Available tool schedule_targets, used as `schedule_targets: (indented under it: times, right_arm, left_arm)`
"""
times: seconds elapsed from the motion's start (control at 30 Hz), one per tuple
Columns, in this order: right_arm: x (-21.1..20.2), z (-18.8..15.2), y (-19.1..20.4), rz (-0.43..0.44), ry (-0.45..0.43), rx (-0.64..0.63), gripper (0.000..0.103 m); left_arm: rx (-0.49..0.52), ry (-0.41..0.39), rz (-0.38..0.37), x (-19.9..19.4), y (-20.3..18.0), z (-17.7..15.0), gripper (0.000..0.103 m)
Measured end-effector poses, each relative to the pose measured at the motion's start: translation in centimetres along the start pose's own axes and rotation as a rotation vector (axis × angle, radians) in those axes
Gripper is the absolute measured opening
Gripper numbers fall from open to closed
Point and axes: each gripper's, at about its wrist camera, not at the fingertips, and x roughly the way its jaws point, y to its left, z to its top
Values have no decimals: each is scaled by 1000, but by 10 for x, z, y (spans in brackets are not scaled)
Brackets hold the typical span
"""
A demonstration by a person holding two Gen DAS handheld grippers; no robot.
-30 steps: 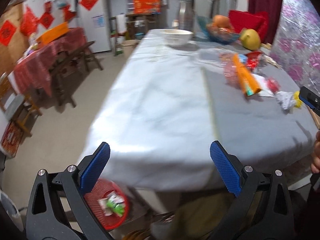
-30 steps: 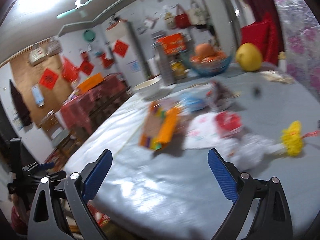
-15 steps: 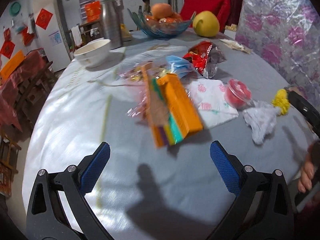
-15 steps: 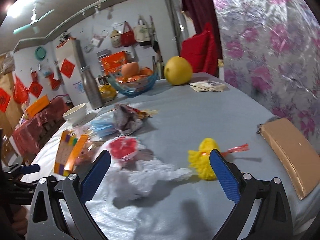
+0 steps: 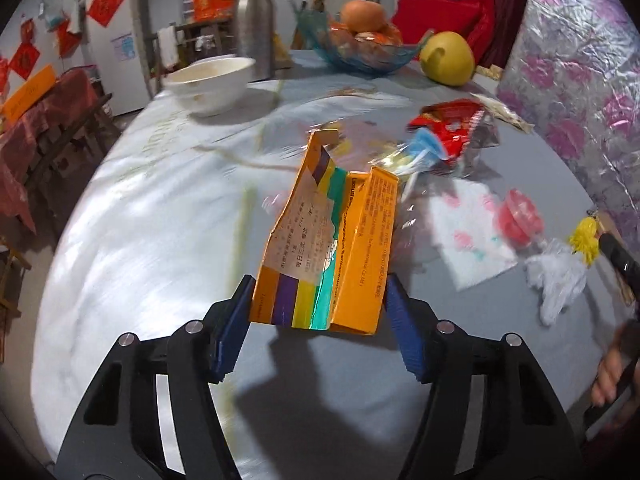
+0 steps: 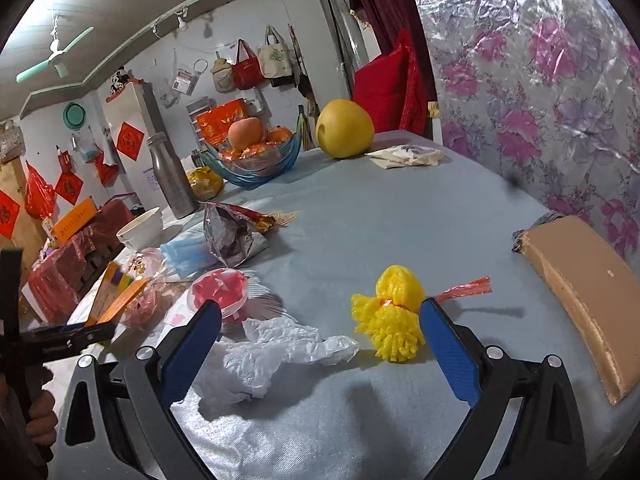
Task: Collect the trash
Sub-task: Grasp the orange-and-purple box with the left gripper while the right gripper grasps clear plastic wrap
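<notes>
A flattened orange carton [image 5: 328, 248] with coloured stripes lies on the grey tablecloth [image 5: 140, 240]. My left gripper [image 5: 316, 332] has its blue pads on both sides of the carton's near end, touching it. The carton also shows in the right wrist view [image 6: 114, 296]. My right gripper [image 6: 316, 344] is open over crumpled white plastic [image 6: 264, 356] and a yellow tassel [image 6: 394, 312]. Other trash: a red lidded cup [image 6: 218, 294], a foil snack bag [image 6: 232, 232], a blue wrapper [image 6: 184, 254] and a white napkin [image 5: 468, 232].
A white bowl [image 5: 212, 82], a steel flask [image 5: 256, 20], a blue glass fruit bowl [image 5: 364, 48] and a yellow pomelo [image 5: 446, 58] stand at the far end. A tan cushion [image 6: 584, 292] lies at the right edge. A floral-wrapped wall [image 6: 540, 80] is on the right.
My left gripper swung from the table edge and floor bin over the table and closed in around the orange carton. My right gripper moved right, over the white plastic and yellow tassel.
</notes>
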Motion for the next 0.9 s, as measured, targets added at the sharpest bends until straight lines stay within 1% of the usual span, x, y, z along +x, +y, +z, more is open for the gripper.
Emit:
schedule_targets:
  times: [0.13, 0.17, 0.2, 0.27, 0.33, 0.43, 0.47, 0.5, 0.53, 0.57, 0.6, 0.67, 0.73, 0.8, 0.9]
  right_arm:
    - [0, 0, 1, 2, 3, -2, 97]
    - [0, 0, 2, 3, 3, -4, 97]
    - [0, -1, 2, 2, 3, -6, 97]
    - [0, -1, 3, 1, 4, -7, 97]
    - [0, -1, 4, 2, 3, -11, 97]
    - [0, -1, 4, 9, 3, -9, 97]
    - [0, -1, 4, 14, 7, -6, 97]
    - [0, 0, 2, 19, 13, -1, 97]
    - [0, 1, 1, 26, 18, 4, 97]
    - [-1, 2, -1, 41, 24, 18, 97]
    - [-3, 3, -3, 51, 24, 27, 97]
    - [-8, 7, -7, 68, 13, 50, 97]
    - [-13, 9, -7, 92, 7, 59, 97]
    - [-12, 7, 1, 120, 24, 43, 97]
    - [-4, -4, 28, 154, 76, -43, 97]
  left_arm:
    - [7, 13, 3, -10, 12, -18, 64]
    - [14, 13, 2, -12, 12, -20, 70]
    - [25, 10, 7, -15, 11, -23, 81]
    - [35, -17, 35, -18, 9, -23, 92]
    - [50, -43, 69, -16, 6, -19, 92]
    - [51, -40, 56, -5, 3, -8, 92]
    - [53, -36, 50, -2, 3, -5, 92]
    - [58, -32, 47, 2, 1, -3, 86]
    - [61, -34, 43, 5, 0, -2, 79]
    - [64, -29, 34, 7, -1, -2, 65]
    - [59, -27, 20, 6, 0, -3, 62]
    - [50, -50, -17, -2, 1, -6, 56]
    - [42, -76, -35, -13, 4, -10, 56]
    - [35, -99, -47, -25, 7, -12, 56]
    - [13, -125, -65, -43, 15, -15, 56]
